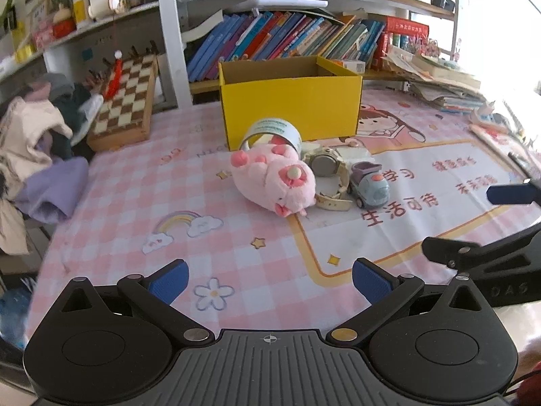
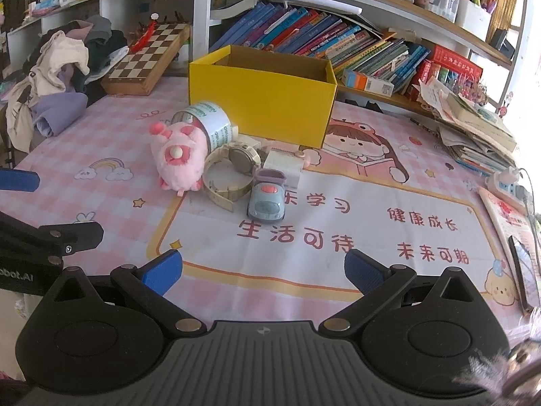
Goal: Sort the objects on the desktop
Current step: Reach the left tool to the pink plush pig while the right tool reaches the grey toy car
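An open yellow box (image 1: pixel 290 108) (image 2: pixel 260 101) stands on the pink desk mat. In front of it lies a cluster: a pink plush toy (image 1: pixel 274 179) (image 2: pixel 179 159), a tipped white and green can (image 1: pixel 275 132) (image 2: pixel 211 121), a cream wristwatch (image 1: pixel 326 169) (image 2: pixel 233 169), a small white block (image 1: pixel 355 153) (image 2: pixel 282 165) and a grey toy car (image 1: pixel 368 186) (image 2: pixel 267 199). My left gripper (image 1: pixel 270 280) is open and empty, well short of the plush. My right gripper (image 2: pixel 263 274) is open and empty, short of the car.
A chessboard (image 1: pixel 125 101) (image 2: pixel 148 57) and a heap of clothes (image 1: pixel 37 142) (image 2: pixel 61 67) sit at the left. Books (image 1: pixel 287 40) (image 2: pixel 321 44) fill the shelf behind the box. A stack of papers (image 1: pixel 439 81) (image 2: pixel 473 125) and a power strip (image 2: pixel 510 182) lie at the right.
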Demonstrator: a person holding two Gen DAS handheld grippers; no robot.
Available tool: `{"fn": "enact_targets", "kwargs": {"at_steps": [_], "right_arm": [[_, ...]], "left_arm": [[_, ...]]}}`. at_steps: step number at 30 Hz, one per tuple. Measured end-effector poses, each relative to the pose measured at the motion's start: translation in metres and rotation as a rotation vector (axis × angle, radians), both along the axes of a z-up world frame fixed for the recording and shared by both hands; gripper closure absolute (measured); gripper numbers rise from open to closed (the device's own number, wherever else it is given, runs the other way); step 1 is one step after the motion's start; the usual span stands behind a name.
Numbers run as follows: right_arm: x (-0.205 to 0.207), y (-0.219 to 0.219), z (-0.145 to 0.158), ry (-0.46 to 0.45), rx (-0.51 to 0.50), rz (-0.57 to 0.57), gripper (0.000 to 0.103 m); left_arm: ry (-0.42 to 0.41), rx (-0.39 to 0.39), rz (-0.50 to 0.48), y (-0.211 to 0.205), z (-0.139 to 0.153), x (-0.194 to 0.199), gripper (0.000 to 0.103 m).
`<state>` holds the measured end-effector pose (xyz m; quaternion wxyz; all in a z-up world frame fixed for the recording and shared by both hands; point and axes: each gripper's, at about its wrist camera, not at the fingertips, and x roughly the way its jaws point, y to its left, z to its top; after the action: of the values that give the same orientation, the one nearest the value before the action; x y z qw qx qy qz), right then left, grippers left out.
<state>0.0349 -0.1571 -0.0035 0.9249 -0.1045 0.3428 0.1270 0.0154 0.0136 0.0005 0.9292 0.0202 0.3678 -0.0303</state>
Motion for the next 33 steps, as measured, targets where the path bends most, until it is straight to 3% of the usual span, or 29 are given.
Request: {"fn": "enact_targets", "kwargs": {"at_steps": [6,14,33], "right_arm": [[0.003,-0.003,-0.001,0.001,0.003,-0.003,0.0],[0.009,-0.005,0.0,-0.009,0.023,-0.002,0.0],[0.052,-0.01,-0.005,0.044,0.056,-0.014,0.001]], "left_arm": [[-0.012,0.001,-0.005,-0.001,-0.002,0.002,0.0],[-0.043,-0.055,0.012,0.006,-0.001,0.005,0.0],[0.037,-0.041,0.018,0.007,-0.009,0.037,0.0]]}}
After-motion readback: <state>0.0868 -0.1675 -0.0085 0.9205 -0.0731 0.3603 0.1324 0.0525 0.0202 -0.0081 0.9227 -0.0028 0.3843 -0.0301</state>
